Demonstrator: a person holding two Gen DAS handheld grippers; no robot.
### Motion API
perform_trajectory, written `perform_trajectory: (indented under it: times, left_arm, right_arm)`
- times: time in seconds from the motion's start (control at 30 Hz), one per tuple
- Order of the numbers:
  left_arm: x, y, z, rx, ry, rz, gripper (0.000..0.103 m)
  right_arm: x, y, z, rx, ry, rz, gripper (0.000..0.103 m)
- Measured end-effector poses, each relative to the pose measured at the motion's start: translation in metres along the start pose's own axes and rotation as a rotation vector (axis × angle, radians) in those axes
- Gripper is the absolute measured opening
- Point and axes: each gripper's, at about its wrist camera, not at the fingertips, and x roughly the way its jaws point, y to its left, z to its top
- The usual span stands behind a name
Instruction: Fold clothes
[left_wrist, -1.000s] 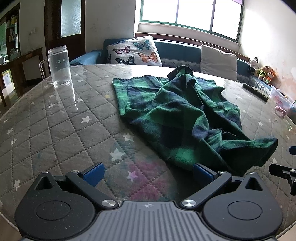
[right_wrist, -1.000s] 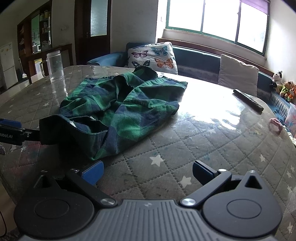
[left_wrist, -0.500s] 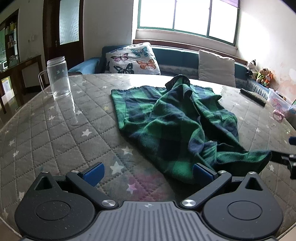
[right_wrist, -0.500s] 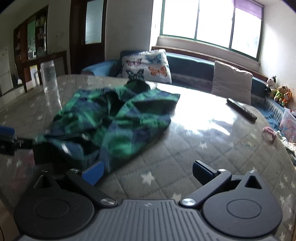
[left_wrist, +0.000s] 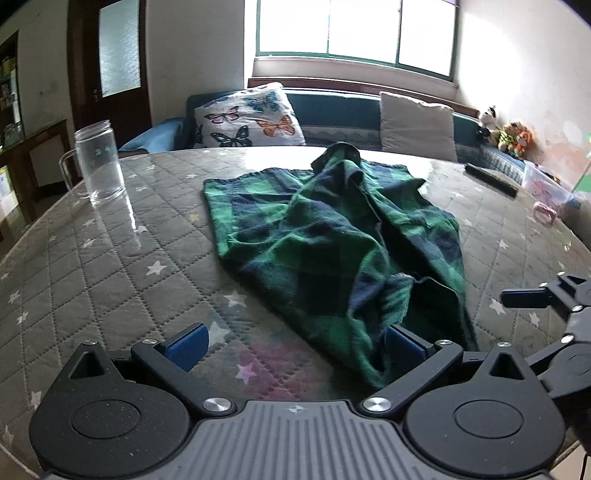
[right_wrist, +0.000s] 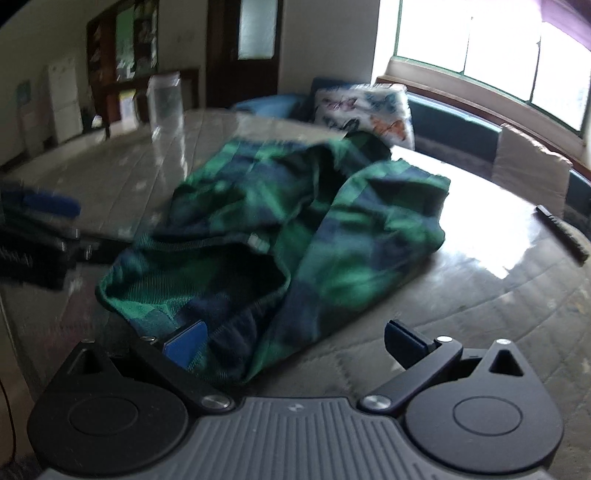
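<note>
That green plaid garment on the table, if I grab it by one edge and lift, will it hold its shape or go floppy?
Likely floppy: the green plaid garment already lies in soft bunched folds, so a lifted edge should trail and sag. It looks light, a thin woven cloth. On the table, whose top looks glossy, it may slide rather than stay put.

A lived-in home is shown, most likely a sitting room. A round desk (left_wrist: 110, 266) with a quilted, star-printed cover under a clear sheet is taken as the landmark. Behind it, a blue bench sofa (left_wrist: 332, 107) is seen below a wide window (left_wrist: 354, 29), with a butterfly cushion (left_wrist: 251, 122) and a plain cushion (left_wrist: 417, 125) on it. To the desk's right, soft toys (left_wrist: 506, 134) are lined up; to its left, a dark wooden door (left_wrist: 110, 66) and shelving (right_wrist: 122, 48) are visible.
</note>
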Motion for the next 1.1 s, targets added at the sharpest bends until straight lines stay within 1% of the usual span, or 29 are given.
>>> perform_trajectory:
  times: [0.07, 0.13, 0.3, 0.43, 0.53, 0.63, 0.73, 0.87, 0.97, 1.1]
  left_arm:
    - [0.004, -0.003, -0.002, 0.012, 0.012, -0.004, 0.103]
    - [0.01, -0.006, -0.004, 0.026, 0.027, -0.007, 0.103]
    - [0.027, -0.011, -0.011, 0.057, 0.071, 0.0, 0.103]
    - [0.036, -0.013, -0.015, 0.067, 0.091, -0.012, 0.103]
    - [0.036, -0.014, -0.015, 0.074, 0.091, -0.013, 0.103]
    - [0.029, -0.013, -0.013, 0.08, 0.075, -0.012, 0.103]
    - [0.022, -0.009, -0.007, 0.076, 0.054, -0.006, 0.103]
    - [0.014, -0.005, -0.001, 0.07, 0.027, 0.001, 0.103]
    - [0.011, -0.002, 0.002, 0.06, 0.02, 0.012, 0.103]
    - [0.011, 0.0, 0.006, 0.054, 0.013, 0.008, 0.103]
  right_arm:
    - [0.008, 0.005, -0.005, -0.021, 0.026, -0.008, 0.103]
    - [0.009, 0.003, -0.008, -0.011, 0.031, -0.002, 0.103]
    - [-0.003, -0.004, -0.004, 0.002, 0.015, -0.006, 0.103]
    - [-0.013, -0.01, 0.001, 0.008, -0.005, -0.018, 0.103]
    - [-0.011, -0.012, 0.002, 0.008, -0.001, -0.029, 0.103]
    - [-0.011, -0.013, 0.003, 0.023, -0.002, -0.019, 0.103]
    - [-0.016, -0.014, 0.005, 0.024, -0.018, -0.022, 0.103]
    - [-0.015, -0.017, 0.009, 0.023, -0.016, -0.026, 0.103]
    - [-0.016, -0.019, 0.009, 0.028, -0.013, -0.022, 0.103]
    - [-0.016, -0.022, 0.01, 0.027, -0.012, -0.023, 0.103]
